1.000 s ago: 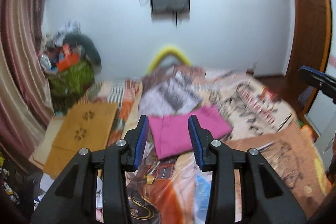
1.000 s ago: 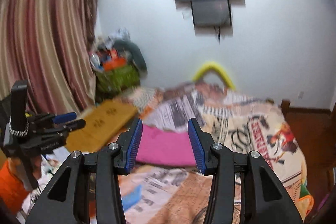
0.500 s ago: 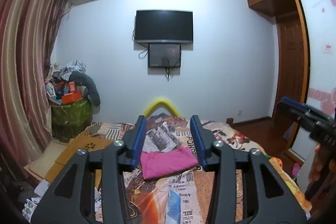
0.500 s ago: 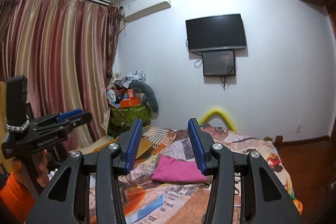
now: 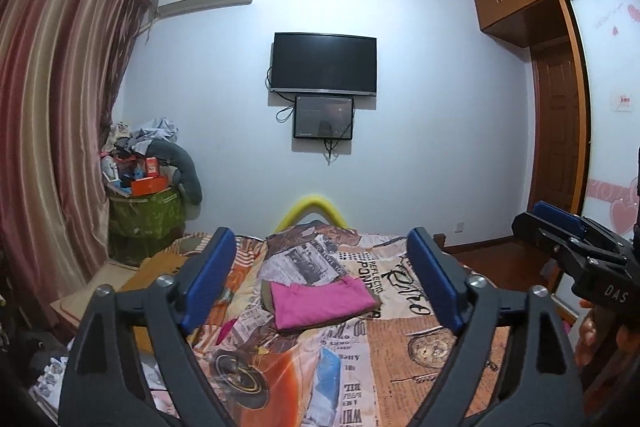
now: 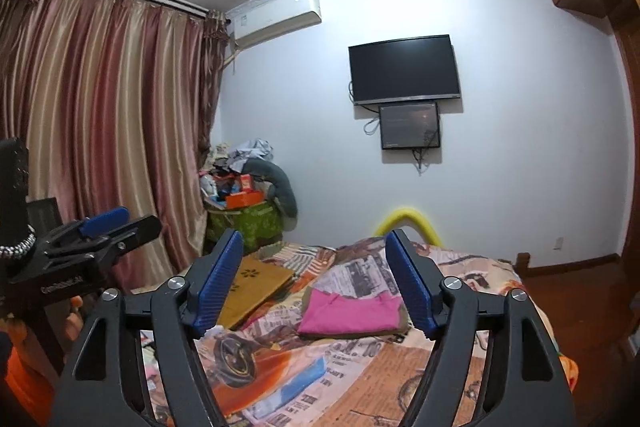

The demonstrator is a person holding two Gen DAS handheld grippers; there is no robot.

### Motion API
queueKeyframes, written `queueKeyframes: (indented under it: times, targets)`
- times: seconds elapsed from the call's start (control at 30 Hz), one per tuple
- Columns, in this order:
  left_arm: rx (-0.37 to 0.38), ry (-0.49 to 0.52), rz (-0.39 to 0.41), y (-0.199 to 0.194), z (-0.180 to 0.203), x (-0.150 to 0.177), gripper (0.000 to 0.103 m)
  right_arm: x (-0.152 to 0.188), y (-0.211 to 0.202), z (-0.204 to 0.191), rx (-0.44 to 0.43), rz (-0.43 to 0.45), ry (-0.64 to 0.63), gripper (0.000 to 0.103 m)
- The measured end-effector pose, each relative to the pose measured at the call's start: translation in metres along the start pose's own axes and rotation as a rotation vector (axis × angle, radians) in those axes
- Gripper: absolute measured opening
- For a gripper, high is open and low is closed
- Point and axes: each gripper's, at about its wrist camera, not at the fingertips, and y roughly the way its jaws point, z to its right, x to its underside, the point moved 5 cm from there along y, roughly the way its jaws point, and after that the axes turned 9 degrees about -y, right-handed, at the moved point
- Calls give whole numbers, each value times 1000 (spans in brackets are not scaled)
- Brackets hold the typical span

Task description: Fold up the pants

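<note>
Both tongs have pulled back and up from the bed since a second ago, so the whole room now shows past them, and their blue pads stand much further apart. Left tongs (image 5: pixel 320 285) are opening, nearly at full spread, with nothing between the pads. Right tongs (image 6: pixel 318 283) are opening too, less wide, and also hold nothing. Pink folded pants (image 5: pixel 322 301) lie flat on the bed (image 5: pixel 432 347), about midway between its left and right edges and toward the far end, on a darker cloth (image 6: pixel 394 327) that shows under their edge.
</note>
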Motion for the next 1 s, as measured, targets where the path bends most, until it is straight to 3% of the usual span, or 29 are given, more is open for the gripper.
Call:
queueKeyframes:
  times: [0.03, 0.1, 0.27, 0.4, 1.0]
  targets:
    - [-2, 3, 0, -1, 0, 1, 95, 2, -3, 0, -2, -6, 4, 72]
    - [-3, 5, 0, -4, 1, 5, 100, 5, -3, 0, -1, -18, 18, 85]
    - [-11, 4, -9, -4, 0, 9, 102, 8, -7, 1, 16, -28, 15, 89]
    - [-18, 6, -12, -4, 1, 12, 103, 10, -12, 3, 34, -19, 30, 102]
    - [9, 18, -30, -4, 5, 20, 103, 13, -17, 3, 40, -30, 45, 102]
